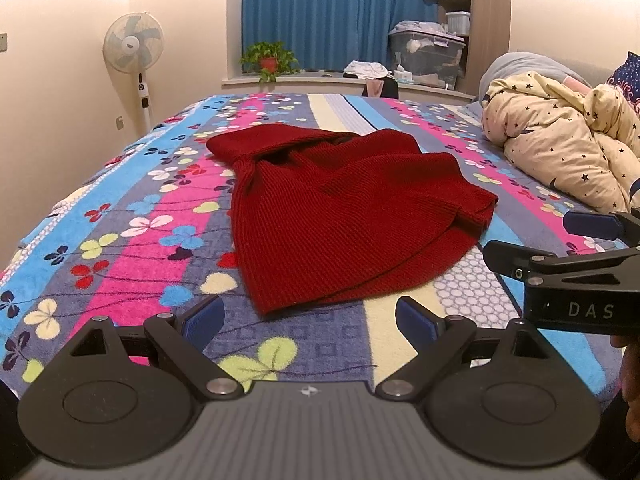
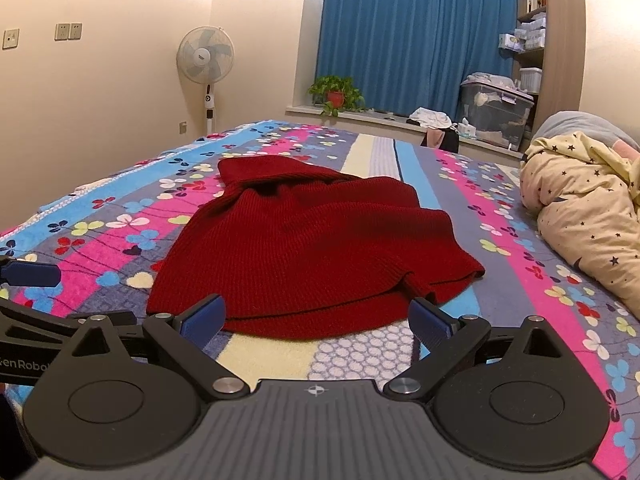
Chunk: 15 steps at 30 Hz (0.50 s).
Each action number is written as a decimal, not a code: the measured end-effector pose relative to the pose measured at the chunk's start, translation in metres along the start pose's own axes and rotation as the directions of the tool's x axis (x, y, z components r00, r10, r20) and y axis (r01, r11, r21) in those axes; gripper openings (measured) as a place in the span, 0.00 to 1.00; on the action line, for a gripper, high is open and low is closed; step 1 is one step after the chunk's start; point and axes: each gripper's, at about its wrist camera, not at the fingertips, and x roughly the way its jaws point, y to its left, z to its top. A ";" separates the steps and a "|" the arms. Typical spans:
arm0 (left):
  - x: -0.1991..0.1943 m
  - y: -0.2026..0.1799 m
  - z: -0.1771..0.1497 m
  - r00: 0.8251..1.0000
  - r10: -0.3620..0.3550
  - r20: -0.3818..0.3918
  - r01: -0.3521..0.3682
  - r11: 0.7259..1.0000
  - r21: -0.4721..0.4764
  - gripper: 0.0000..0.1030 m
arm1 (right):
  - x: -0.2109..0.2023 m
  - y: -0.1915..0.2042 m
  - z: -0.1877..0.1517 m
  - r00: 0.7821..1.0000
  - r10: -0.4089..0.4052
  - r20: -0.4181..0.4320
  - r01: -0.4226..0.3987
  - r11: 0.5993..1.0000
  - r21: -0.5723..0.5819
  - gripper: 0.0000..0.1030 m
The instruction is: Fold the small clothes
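Left tongs [image 1: 307, 320]: I see them spread wide, both blue pads apart, nothing between them, poised low above the bedspread.
Right tongs [image 2: 316, 320]: likewise spread wide and empty in my right wrist view; from my left wrist view they show side-on [image 1: 560, 240] at the right edge, just right of the left tongs.
Left tongs seen from the right [image 2: 28, 276]: one blue pad and a black body at the left edge, close beside the right tongs.
Hand [image 1: 630, 392]: a sliver of it at the lower right edge of my left view, beneath the right tongs' body; too little shows to say more.
Red knitted garment [image 1: 340, 216]: lies directly ahead of both tongs, ribbed, loosely folded over itself with layers overlapping; its near hem [image 2: 312, 320] sits just ahead of the right tongs' pads. I cannot tell whether the pads touch it.
Bedspread [image 1: 132, 248]: under the tongs and the garment; striped blue, pink, grey and cream with clover shapes.
Star-print quilt [image 1: 568, 144]: bunched, ahead and right of the tongs, apart from the garment.
Standing fan [image 2: 206, 58]: beyond the bed, ahead and left, against the wall.
Potted plant [image 2: 336, 94]: on the window ledge straight ahead.
Blue curtain [image 2: 416, 32]: behind the plant.
Clear storage bin [image 2: 494, 114]: far ahead and right, on the ledge.
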 end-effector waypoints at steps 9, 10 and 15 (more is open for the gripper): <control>-0.001 0.001 -0.002 1.000 0.001 -0.006 -0.001 1.000 -0.002 0.92 | 0.001 0.001 0.000 1.000 -0.007 -0.001 0.007 1.000 -0.007 0.95; -0.001 0.001 -0.002 1.000 0.002 -0.006 -0.002 1.000 -0.001 0.92 | 0.001 0.000 0.000 1.000 -0.006 -0.001 0.006 1.000 -0.006 0.95; -0.001 0.001 -0.002 1.000 0.001 -0.006 -0.001 1.000 -0.001 0.92 | 0.001 0.000 0.000 1.000 -0.007 -0.001 0.007 1.000 -0.007 0.95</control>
